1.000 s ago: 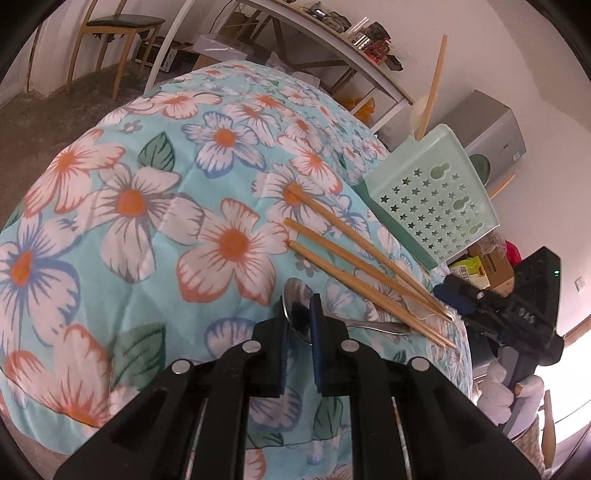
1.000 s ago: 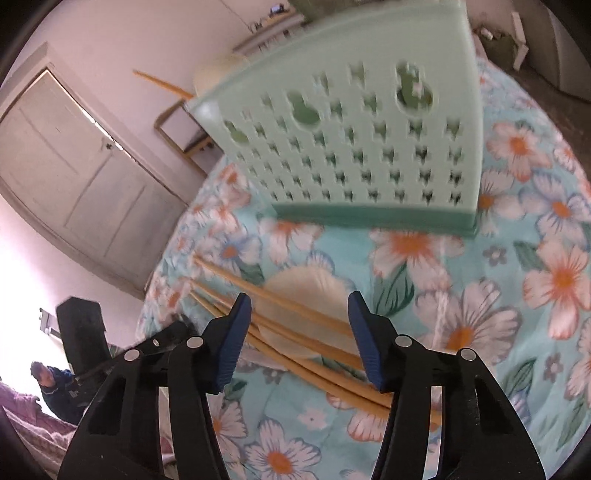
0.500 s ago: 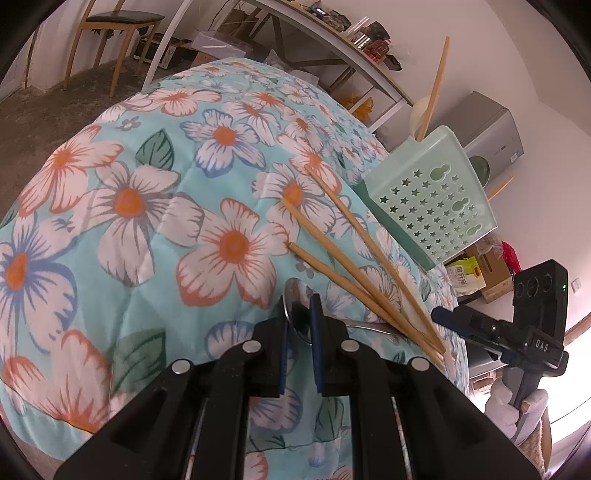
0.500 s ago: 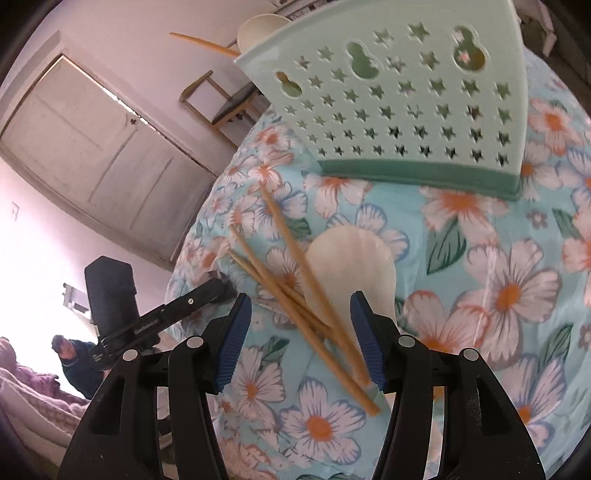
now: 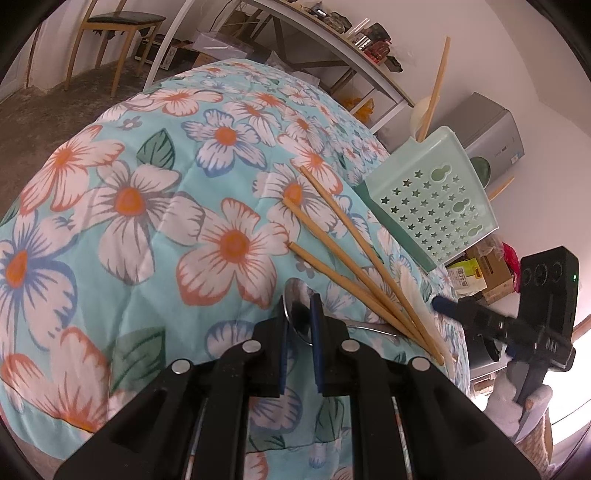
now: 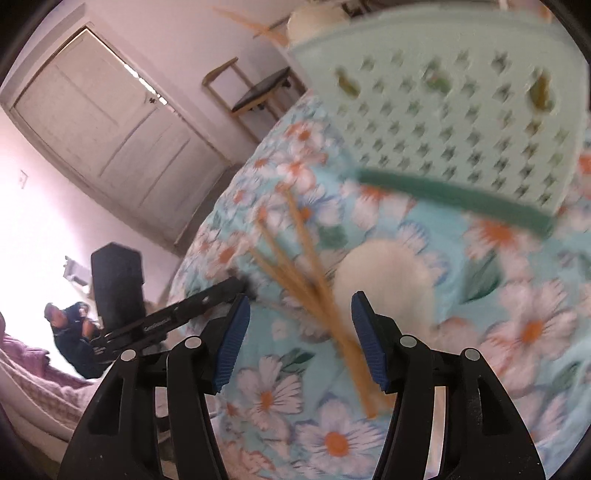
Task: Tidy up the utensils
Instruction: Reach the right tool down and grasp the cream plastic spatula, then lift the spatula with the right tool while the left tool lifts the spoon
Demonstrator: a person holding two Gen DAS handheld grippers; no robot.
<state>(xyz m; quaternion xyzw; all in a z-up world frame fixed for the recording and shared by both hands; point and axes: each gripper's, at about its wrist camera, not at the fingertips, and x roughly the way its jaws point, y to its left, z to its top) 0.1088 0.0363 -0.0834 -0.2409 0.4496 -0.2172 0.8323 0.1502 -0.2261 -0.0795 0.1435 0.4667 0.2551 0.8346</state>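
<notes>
My left gripper (image 5: pixel 299 332) is shut on the bowl of a metal spoon (image 5: pixel 295 304), which lies on the floral quilt (image 5: pixel 129 206) with its handle running right. Three wooden chopsticks (image 5: pixel 343 258) fan out from one bunched end beside it, across a white spoon (image 6: pixel 384 280). In the blurred right wrist view my right gripper (image 6: pixel 301 347) stands open, the bunched chopsticks (image 6: pixel 325 306) between its pads, untouched. A mint basket with star holes (image 5: pixel 432 206) stands behind, a chopstick and a white spoon (image 5: pixel 421 110) upright in it.
The quilt drops away at its near edge and on the right past the basket (image 6: pixel 443 110). A wooden chair (image 5: pixel 110 26), a shelf rack (image 5: pixel 295 40), a grey appliance (image 5: pixel 491 125) and cardboard boxes (image 5: pixel 487 273) stand around. A seated person (image 6: pixel 74 332) is far left, by a door (image 6: pixel 110 122).
The chopsticks' right ends have been drawn together, so they now fan out instead of lying side by side. My right gripper has rolled and drawn back slightly. The left gripper kept still.
</notes>
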